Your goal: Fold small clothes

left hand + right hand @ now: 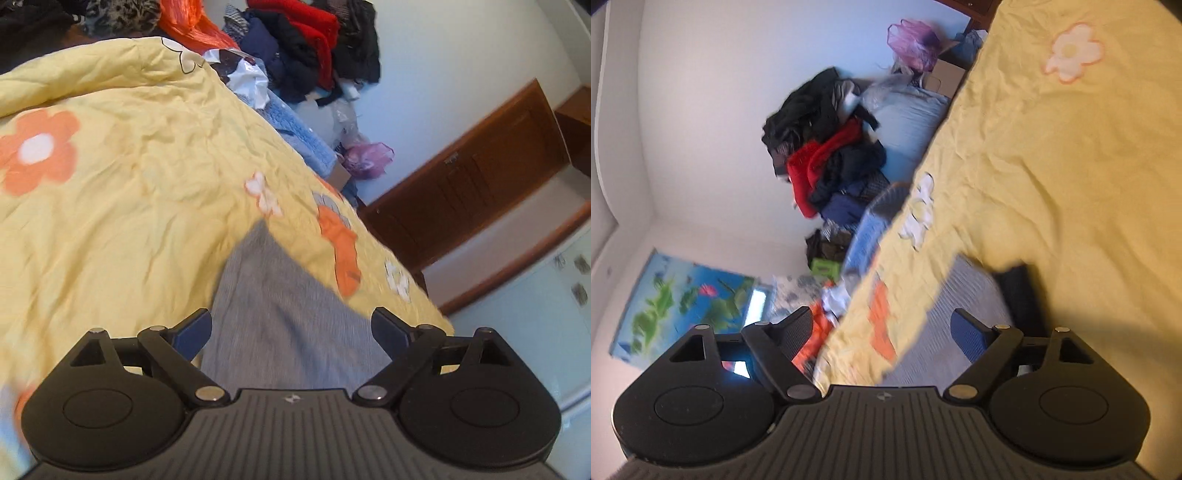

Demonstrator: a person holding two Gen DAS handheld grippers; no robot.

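Fingers (both pairs spread) flank grey garment.

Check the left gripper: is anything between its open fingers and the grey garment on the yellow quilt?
Nothing visible. The left gripper is open directly over the grey garment, which lies bare on the yellow floral quilt.

Both cameras sit close above the yellow bedcover, looking forward and slightly down. The right view is rolled sideways. Both views share the grey cloth and the clothes pile.
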